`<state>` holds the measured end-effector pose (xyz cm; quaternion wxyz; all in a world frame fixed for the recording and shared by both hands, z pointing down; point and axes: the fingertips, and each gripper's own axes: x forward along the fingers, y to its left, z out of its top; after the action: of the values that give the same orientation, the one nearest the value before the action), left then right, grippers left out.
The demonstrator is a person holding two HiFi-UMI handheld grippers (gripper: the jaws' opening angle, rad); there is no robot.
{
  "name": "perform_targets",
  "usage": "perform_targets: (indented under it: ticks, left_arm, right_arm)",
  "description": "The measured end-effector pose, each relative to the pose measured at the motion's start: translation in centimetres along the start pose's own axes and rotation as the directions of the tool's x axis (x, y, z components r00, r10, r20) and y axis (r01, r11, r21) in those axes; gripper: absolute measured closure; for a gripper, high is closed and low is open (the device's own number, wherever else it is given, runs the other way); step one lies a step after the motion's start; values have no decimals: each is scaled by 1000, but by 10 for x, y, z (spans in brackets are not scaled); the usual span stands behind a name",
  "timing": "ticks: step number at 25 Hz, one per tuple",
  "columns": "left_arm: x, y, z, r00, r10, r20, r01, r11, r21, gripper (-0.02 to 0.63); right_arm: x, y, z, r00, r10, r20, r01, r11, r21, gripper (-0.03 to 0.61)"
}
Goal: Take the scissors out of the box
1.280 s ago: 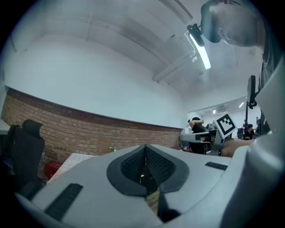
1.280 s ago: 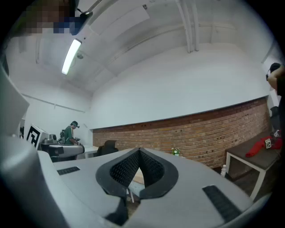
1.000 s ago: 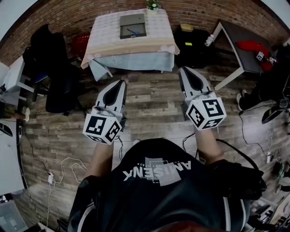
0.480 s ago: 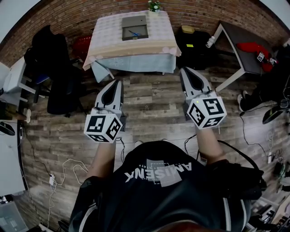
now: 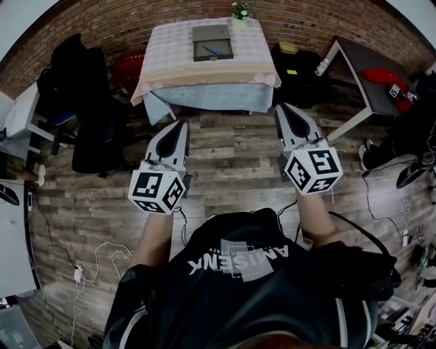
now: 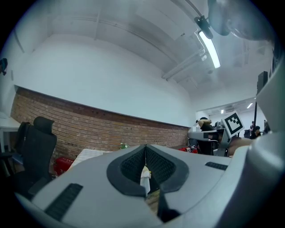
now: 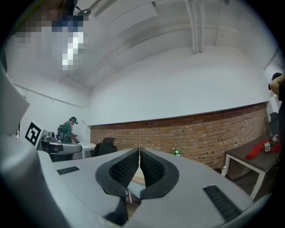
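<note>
The scissors [image 5: 212, 50], showing blue, lie in the open box [image 5: 199, 41] on the desk [image 5: 204, 71], well ahead of us. We judge them light, stiff and slippery, best pinched at the handles. Our left gripper [image 5: 181, 125] and right gripper [image 5: 281, 109] have jaws together, empty.

Box [image 5: 211, 34] on the table [image 5: 170, 54], midway along its far edge; scissors [image 5: 212, 51] inside it; plant [image 5: 240, 9] at the far right corner; chair [image 5: 92, 129] left of the table.
</note>
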<state>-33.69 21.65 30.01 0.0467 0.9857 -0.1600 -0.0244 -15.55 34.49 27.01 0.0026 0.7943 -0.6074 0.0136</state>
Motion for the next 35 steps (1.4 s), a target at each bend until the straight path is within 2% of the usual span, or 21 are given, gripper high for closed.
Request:
perform_targets:
  ticks: [7, 12, 22, 27, 29, 35]
  left_arm:
    - [-2, 36, -18, 1000, 1, -24, -2, 1000, -31, 600]
    - [26, 52, -22, 999, 15, -32, -16, 999, -41, 600]
    - [139, 69, -27, 996, 64, -69, -68, 996, -54, 600]
    - [192, 80, -27, 985, 155, -75, -161, 984, -77, 600]
    - [213, 78, -31, 982, 168, -87, -175, 981, -85, 600]
    - [274, 66, -39, 972, 200, -124, -208, 977, -52, 600]
  right_arm:
    - [25, 22, -19, 999, 1, -35, -1, 1000, -14, 536]
    - [58, 5, -16, 999, 15, -32, -16, 999, -31, 536]
    - [150, -80, -18, 997, 61, -47, -61, 998, -2, 535]
    - [192, -127, -12, 995, 93, -40, -93, 996, 14, 535]
    - [204, -146, -11, 994, 106, -37, -106, 994, 13, 535]
    - [238, -196, -21, 987, 152, -56, -152, 988, 13, 535]
